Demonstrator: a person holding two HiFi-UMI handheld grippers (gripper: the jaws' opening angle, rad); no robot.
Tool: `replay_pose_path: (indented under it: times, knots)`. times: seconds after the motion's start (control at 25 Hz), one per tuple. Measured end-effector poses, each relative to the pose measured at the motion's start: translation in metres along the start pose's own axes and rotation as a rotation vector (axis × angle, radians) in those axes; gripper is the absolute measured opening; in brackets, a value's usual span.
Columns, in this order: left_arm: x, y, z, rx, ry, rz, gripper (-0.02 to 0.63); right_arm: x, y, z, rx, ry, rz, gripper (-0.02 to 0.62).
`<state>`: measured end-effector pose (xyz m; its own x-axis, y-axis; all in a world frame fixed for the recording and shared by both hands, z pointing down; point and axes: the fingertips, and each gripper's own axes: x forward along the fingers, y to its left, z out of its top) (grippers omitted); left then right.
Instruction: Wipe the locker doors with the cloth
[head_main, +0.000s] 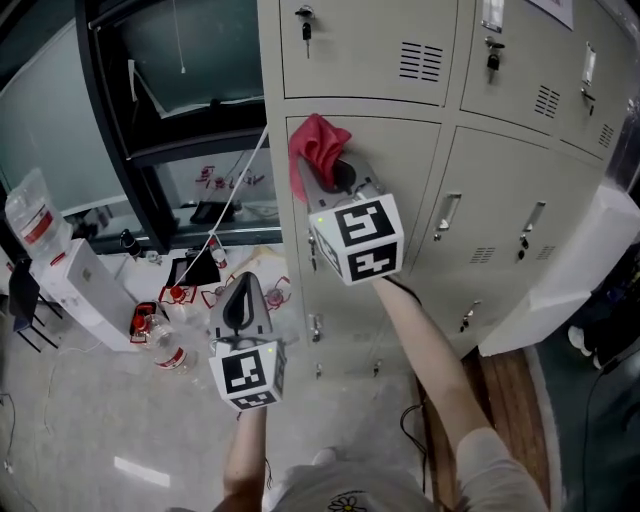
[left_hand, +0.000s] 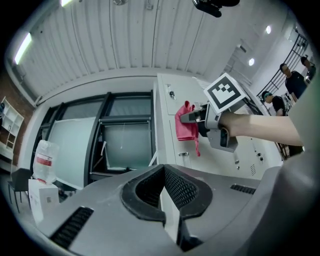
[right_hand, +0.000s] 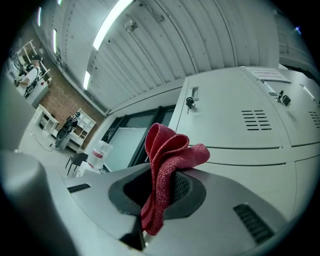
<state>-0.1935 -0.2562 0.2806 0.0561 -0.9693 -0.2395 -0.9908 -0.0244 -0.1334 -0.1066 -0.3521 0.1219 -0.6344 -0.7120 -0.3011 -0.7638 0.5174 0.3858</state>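
Now your right tool (head_main: 338, 178) is clamping the cloth (head_main: 315, 148) at the upper left corner of the locker door (head_main: 415, 195); your left tool (head_main: 240, 298), jaws together, is hanging clear over bottles (head_main: 165, 350).

Cloth (head_main: 317, 148) at lockers (head_main: 470, 150) front, in right gripper (head_main: 333, 176) jaws; left gripper (head_main: 240, 292) left of lockers; bottles (head_main: 160, 340) on floor, farther left.

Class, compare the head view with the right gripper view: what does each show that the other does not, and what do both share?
Only the head view shows the left gripper, shut with nothing in it, and the bottles on the floor. Only the right gripper view shows the ceiling strip light and a brick wall. Both show the red cloth clamped in the right gripper at the locker doors, with a key in the upper door's lock.
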Motion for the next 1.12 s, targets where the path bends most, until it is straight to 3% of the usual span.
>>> replay_pose_path:
  times: [0.44, 1.12]
  knots:
    - [-0.007, 0.026, -0.011, 0.004, 0.025, 0.047, 0.017, 0.039, 0.017, -0.034, -0.02, 0.081, 0.017, 0.026]
    - [0.0, 0.024, -0.014, -0.006, 0.021, 0.048, 0.017, 0.043, 0.012, -0.045, -0.132, 0.106, -0.002, 0.026]
